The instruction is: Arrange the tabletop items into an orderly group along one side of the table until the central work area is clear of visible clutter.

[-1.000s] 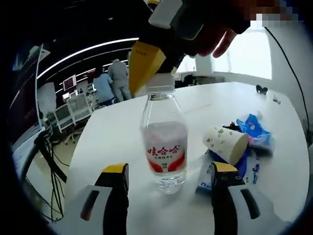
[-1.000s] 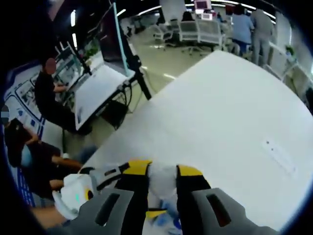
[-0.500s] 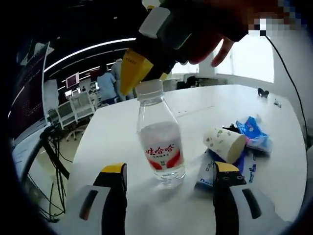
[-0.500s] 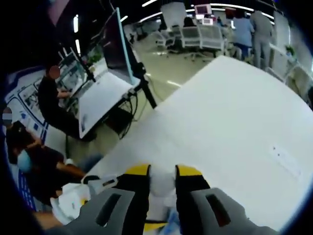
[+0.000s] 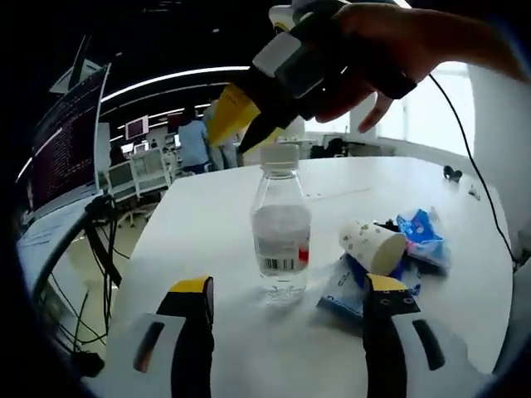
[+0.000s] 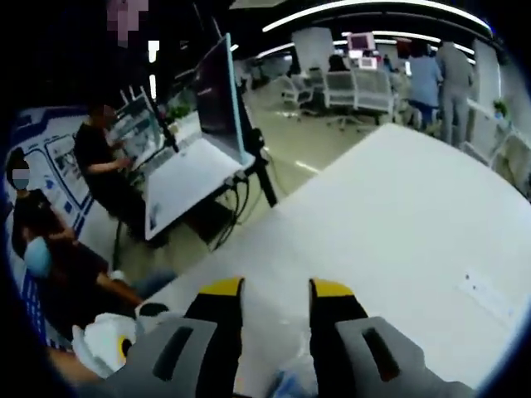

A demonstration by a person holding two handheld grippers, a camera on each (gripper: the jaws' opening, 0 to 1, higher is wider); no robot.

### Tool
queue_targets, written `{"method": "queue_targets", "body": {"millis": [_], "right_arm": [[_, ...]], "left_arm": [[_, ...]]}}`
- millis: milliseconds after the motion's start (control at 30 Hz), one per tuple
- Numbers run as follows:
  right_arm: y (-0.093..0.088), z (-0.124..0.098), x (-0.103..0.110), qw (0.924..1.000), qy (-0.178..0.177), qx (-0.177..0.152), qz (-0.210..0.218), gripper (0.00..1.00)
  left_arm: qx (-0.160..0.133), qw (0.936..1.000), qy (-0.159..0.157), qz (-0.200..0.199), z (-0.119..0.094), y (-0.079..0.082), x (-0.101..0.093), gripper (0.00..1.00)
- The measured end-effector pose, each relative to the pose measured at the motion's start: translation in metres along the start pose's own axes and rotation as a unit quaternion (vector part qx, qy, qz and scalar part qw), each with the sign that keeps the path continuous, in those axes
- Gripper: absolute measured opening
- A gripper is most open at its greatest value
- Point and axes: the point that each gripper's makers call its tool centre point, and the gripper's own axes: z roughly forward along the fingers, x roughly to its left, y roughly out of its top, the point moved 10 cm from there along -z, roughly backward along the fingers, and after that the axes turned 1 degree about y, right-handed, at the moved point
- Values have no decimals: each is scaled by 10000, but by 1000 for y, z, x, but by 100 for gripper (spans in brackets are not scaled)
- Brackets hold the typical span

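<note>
One clear plastic water bottle [image 5: 281,239] standing upright on the smooth white bench [image 5: 207,215].
Left gripper [image 5: 286,292] jaws spreading wide; right gripper [image 6: 276,292] jaws parting, gripping nothing; one paper cup [image 5: 372,246] lying sideways.

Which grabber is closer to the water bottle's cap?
The right one. The right gripper hangs just above the cap of the water bottle, jaws parted, no longer holding it. The left gripper sits low, jaws open either side of the bottle's base.

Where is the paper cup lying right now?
In the left gripper view, the paper cup lies on its side on the white table, right of the upright water bottle, resting on blue packets.
</note>
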Motion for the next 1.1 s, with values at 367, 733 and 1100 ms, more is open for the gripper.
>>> {"method": "queue_targets", "body": {"millis": [367, 733, 1100], "right_arm": [[-6, -22, -26, 9987, 199, -459, 43, 40], [-34, -37, -45, 9957, 587, -462, -543, 58], [-50, -20, -45, 9832, 930, 188, -1562, 65]], "left_arm": [[-103, 9996, 140, -238, -29, -3, -20, 74], [-114, 9994, 217, -259, -62, -8, -46, 76], [-122, 9989, 408, -202, -95, -11, -70, 80]]}}
